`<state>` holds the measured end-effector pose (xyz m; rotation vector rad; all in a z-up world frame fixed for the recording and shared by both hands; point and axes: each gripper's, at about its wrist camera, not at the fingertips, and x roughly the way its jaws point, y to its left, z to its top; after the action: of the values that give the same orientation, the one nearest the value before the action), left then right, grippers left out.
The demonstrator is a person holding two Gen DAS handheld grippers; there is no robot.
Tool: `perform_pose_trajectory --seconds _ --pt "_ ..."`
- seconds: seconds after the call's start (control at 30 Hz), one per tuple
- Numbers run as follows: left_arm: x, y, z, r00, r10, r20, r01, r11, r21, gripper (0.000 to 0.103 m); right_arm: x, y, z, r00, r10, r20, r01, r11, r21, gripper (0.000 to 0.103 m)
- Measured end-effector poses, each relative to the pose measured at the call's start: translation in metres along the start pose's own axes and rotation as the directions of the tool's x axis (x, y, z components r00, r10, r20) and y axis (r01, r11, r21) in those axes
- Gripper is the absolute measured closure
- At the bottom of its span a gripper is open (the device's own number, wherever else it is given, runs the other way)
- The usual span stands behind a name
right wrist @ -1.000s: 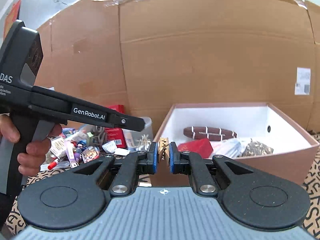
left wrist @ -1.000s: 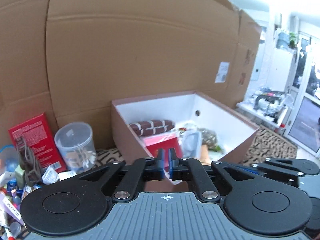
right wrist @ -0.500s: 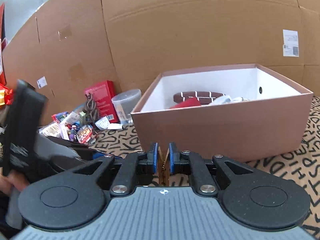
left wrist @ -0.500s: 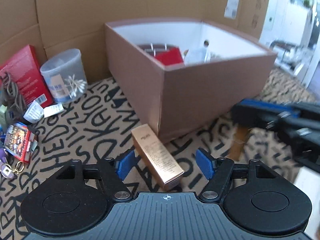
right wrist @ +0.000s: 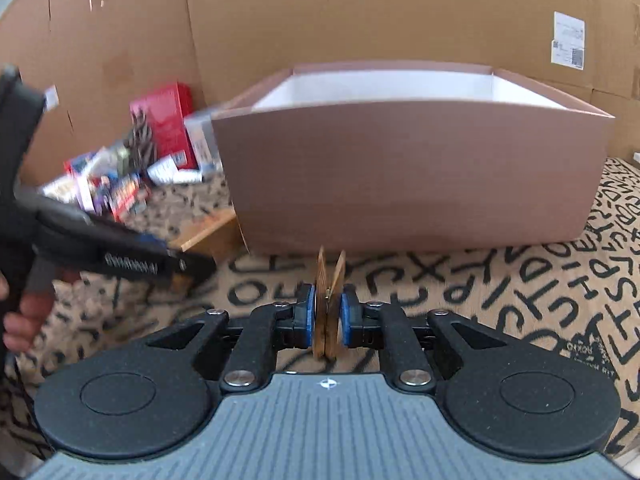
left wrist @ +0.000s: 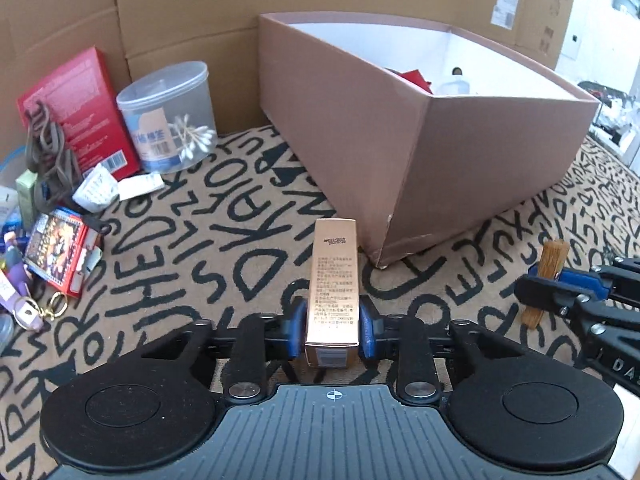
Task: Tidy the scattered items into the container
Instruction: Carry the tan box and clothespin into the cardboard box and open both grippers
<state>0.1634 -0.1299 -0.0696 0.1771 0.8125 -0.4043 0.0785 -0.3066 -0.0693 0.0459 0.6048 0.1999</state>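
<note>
My left gripper (left wrist: 331,330) is shut on a slim gold carton (left wrist: 333,280) that lies on the patterned mat in front of the brown box (left wrist: 420,128). My right gripper (right wrist: 328,322) is shut on a wooden clothespin (right wrist: 329,280), low over the mat before the box's front wall (right wrist: 400,176). The right gripper and clothespin (left wrist: 546,276) also show at the right of the left wrist view. The left gripper (right wrist: 120,256) and the gold carton (right wrist: 204,228) show at the left of the right wrist view. The box holds red items (left wrist: 414,78).
A pile of small items lies left of the box: a red carton (left wrist: 76,108), a clear tub of cotton swabs (left wrist: 168,116), a card pack (left wrist: 56,250), a keyring (left wrist: 28,312). Cardboard walls (left wrist: 200,12) stand behind. The mat (left wrist: 180,264) bears black letters.
Both grippers dropped from above the box to the mat. My left gripper opened, then closed on the gold carton. My right gripper kept the clothespin and moved lower, closer to the box front.
</note>
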Motion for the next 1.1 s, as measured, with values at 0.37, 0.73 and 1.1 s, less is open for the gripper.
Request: perform_pose_trajectory --seconds 0.37,0.73,1.1 --pt "-0.002 0.006 -0.002 1.0 -0.002 0.014 0.002 1.0 -0.005 0.081 0.002 -0.001 -0.001 1.0 -0.007 -0.012 0.007 1.0 0.023 0.089" --pt "-0.08 0.015 -0.001 0.985 -0.054 0.162 0.061 0.998 -0.033 0.081 -0.03 0.007 0.017 0.991 0.09 0.095 -0.092 0.996 0.011 0.089" --pt "-0.119 -0.024 0.073 0.933 -0.148 0.328 0.122 0.988 0.099 0.08 -0.062 -0.006 0.076 0.947 0.037 0.32 -0.029 0.999 -0.03 0.089"
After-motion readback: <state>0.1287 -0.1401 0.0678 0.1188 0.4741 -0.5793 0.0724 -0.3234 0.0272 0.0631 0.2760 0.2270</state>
